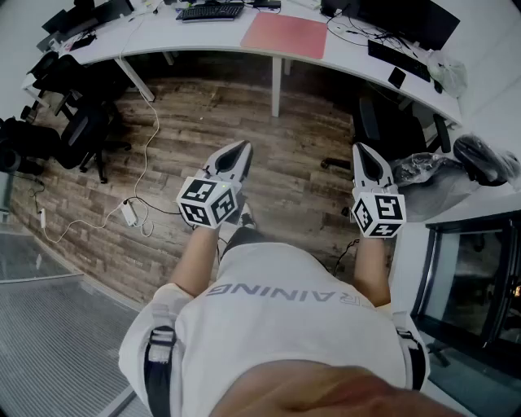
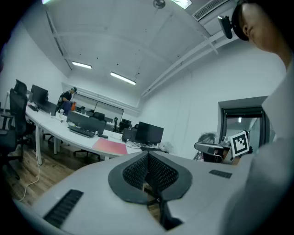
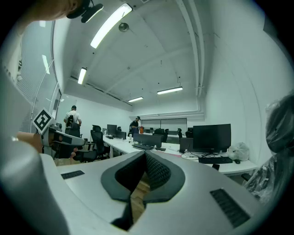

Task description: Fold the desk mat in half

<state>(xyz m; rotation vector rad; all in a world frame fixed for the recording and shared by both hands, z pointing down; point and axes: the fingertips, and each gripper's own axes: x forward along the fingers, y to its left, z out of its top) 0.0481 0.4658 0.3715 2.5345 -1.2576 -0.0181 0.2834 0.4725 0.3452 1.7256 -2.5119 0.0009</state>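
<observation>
Closest of all was the person's white shirt (image 1: 277, 309), and just beyond it both claws were held out level over the wooden floor (image 1: 203, 122). At that moment the left claw (image 1: 241, 148) had its jaws pressed together with nothing between them, and the right claw (image 1: 361, 149) was likewise closed and empty.

Well apart from both claws, the pink desk mat (image 1: 285, 36) lay flat on the white tabletop (image 1: 163, 37). It sat near a keyboard (image 1: 210, 11), with its near edge close to the tabletop's front rim.

It looked thin, light and limp, more a sheet than a board. It would probably bend without effort but sag if lifted at one point, and the smooth tabletop might let it slide when nudged. The likeliest hold seemed to be two corners of one short side, one per claw, pinched and carried over to the opposite side. Getting a jaw under so flat an edge could be the awkward part.
</observation>
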